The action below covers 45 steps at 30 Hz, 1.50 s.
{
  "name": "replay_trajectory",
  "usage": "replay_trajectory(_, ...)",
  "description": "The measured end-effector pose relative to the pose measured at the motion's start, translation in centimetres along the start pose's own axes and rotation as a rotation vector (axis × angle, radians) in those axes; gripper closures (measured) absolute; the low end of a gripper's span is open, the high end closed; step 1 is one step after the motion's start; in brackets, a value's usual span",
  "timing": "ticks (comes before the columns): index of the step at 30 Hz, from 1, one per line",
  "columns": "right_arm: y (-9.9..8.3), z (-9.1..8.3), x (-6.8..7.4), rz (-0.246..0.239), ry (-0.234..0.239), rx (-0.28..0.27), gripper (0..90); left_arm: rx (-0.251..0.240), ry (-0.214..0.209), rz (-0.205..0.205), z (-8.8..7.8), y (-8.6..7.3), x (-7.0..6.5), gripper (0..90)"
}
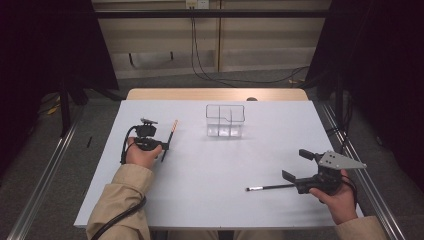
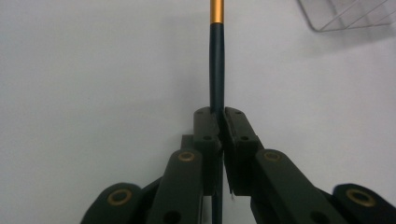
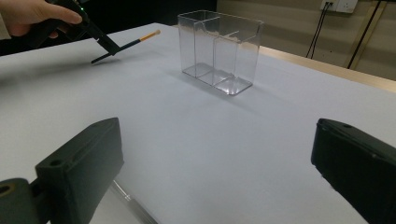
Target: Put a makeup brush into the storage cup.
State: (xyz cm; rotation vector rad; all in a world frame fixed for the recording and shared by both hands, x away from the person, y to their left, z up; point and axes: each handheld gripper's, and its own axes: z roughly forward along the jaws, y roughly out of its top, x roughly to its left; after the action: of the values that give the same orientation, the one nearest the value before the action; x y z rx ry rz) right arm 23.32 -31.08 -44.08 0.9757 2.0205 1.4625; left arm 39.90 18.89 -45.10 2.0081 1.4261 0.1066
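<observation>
White table (image 1: 200, 190), dim room. Left gripper (image 1: 165, 146) clamped on orange-tipped brush (image 1: 170, 135), tip pointing toward clear organizer (image 1: 225, 120) off right. Right gripper (image 1: 295, 166) jaws apart, second brush (image 1: 270, 187) beside lower jaw.

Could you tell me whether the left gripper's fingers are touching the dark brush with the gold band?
Touching. In the left gripper view, the left gripper has its fingers closed against both sides of the brush handle, with no gap visible.
</observation>
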Motion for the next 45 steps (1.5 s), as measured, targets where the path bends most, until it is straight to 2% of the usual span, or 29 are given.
replay_trajectory(3, 0.0, 0.0, 0.0, 0.0, 0.001, -0.001, 1.6, -0.053, -0.023, 0.011, -0.6, -0.3, -0.1, 84.9)
replay_trajectory(4, 0.0, 0.0, 0.1, -0.002, 0.0, 0.001, 1.6, -0.072, -0.034, 0.003, -0.8, -0.4, -0.1, 84.9)
replay_trajectory(5, 0.0, 0.0, 0.1, -0.002, 0.0, 0.001, 1.6, -0.072, -0.034, 0.003, -0.8, -0.4, -0.1, 84.9)
replay_trajectory(6, 0.0, 0.0, 0.1, -0.002, 0.0, 0.001, 1.6, -0.108, -0.052, 0.005, -1.1, -0.5, -0.1, 84.9)
replay_trajectory(7, 0.0, 0.0, 0.1, -0.002, 0.0, 0.001, 1.6, -0.108, -0.052, 0.005, -1.1, -0.5, -0.1, 84.9)
replay_trajectory(8, 0.0, 0.1, 0.1, -0.001, -0.001, 0.0, 1.6, -0.139, -0.066, 0.003, -1.5, -0.7, -0.2, 84.9)
replay_trajectory(18, 0.0, 0.3, 0.2, -0.004, 0.002, 0.005, 1.6, -0.287, -0.171, 0.058, -2.4, -2.0, -1.5, 84.8)
replay_trajectory(19, 0.0, 0.3, 0.2, -0.004, 0.002, 0.005, 1.6, -0.287, -0.171, 0.058, -2.4, -2.0, -1.5, 84.8)
replay_trajectory(20, 0.0, 0.4, 0.3, -0.001, 0.003, 0.008, 1.6, -0.301, -0.2, 0.056, -2.5, -2.2, -1.9, 84.8)
replay_trajectory(21, 0.0, 0.4, 0.3, -0.001, 0.004, 0.008, 1.6, -0.304, -0.211, 0.066, -2.6, -2.3, -2.1, 84.8)
replay_trajectory(23, 0.0, 0.5, 0.3, -0.001, 0.007, 0.01, 1.6, -0.309, -0.217, 0.073, -2.6, -2.4, -2.4, 84.8)
replay_trajectory(26, 0.0, 0.7, 0.4, 0.001, 0.011, 0.011, 1.5, -0.326, -0.274, 0.079, -2.4, -2.8, -3.2, 84.8)
replay_trajectory(33, 0.1, 1.2, 0.7, -0.005, 0.018, 0.017, 1.5, -0.341, -0.317, 0.107, -2.0, -3.3, -4.1, 84.8)
replay_trajectory(34, 0.2, 1.4, 0.7, 0.0, 0.018, 0.015, 1.5, -0.353, -0.339, 0.114, -1.9, -3.5, -4.5, 84.8)
replay_trajectory(38, 0.2, 1.5, 0.7, 0.001, 0.018, 0.017, 1.5, -0.365, -0.354, 0.138, -2.1, -3.4, -4.9, 84.8)
replay_trajectory(39, 0.2, 1.6, 0.7, 0.002, 0.019, 0.017, 1.5, -0.382, -0.369, 0.144, -2.2, -3.4, -5.2, 84.8)
replay_trajectory(44, 0.2, 1.6, 0.7, 0.004, 0.019, 0.015, 1.5, -0.402, -0.402, 0.154, -2.4, -3.4, -5.8, 84.8)
replay_trajectory(45, 0.2, 1.7, 0.7, 0.004, 0.019, 0.015, 1.5, -0.408, -0.407, 0.167, -2.4, -3.4, -6.1, 84.8)
